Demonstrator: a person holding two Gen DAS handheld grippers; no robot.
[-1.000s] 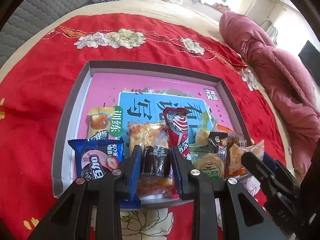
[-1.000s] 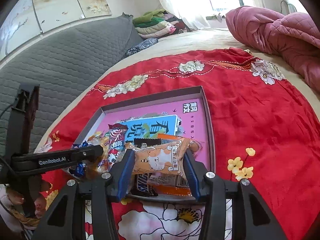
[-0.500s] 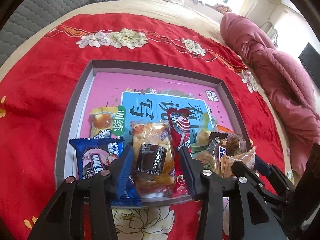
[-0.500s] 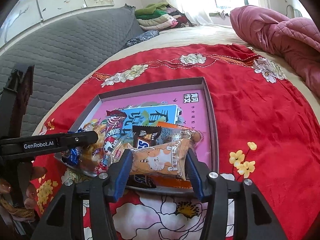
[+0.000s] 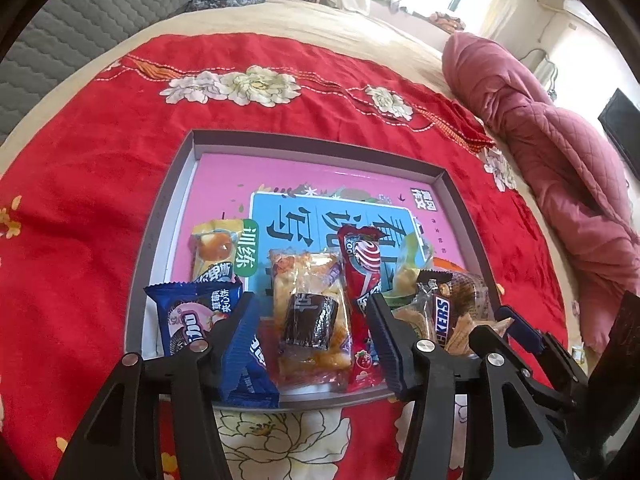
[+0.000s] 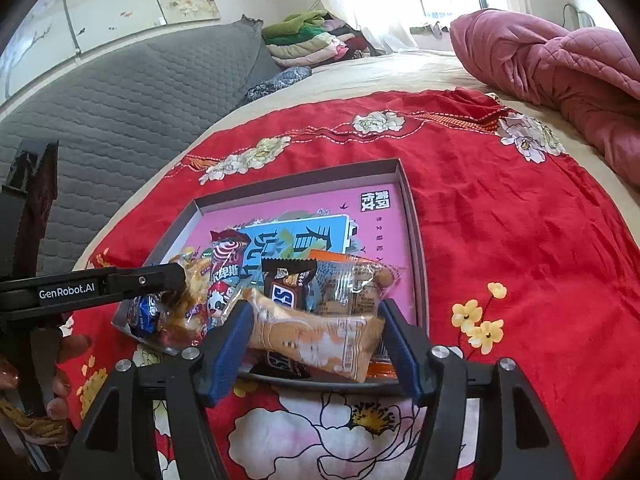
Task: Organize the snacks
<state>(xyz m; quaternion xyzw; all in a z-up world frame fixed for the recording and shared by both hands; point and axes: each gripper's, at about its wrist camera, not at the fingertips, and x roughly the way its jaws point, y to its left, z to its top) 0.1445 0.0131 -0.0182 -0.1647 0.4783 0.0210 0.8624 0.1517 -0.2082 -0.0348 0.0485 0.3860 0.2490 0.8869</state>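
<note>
Fingers of the left gripper stand spread wide over the near edge of the grey tray, straddling a clear packet with a dark band without visibly pressing it; they hold nothing. The right gripper has its blue pads on either end of an orange packet; the gap is wide, the pads appear to meet the wrapper's ends, and the packet seems lifted slightly above the pile, though a firm grip cannot be confirmed. The snacks lie crowded in the tray's near half, on a pink sheet with a blue panel: a blue biscuit packet at the left, a yellow packet behind it, a red stick beside the clear packet, and a chocolate bar under the orange packet. The tray rests on a red flowered cloth spread over a bed. Packets lie roughly side by side with long axes pointing away from the viewer, probably so that each can be taken across its narrow width. The far half of the tray remains bare sheet, leaving room to spread the overlapping right-hand pile.
</note>
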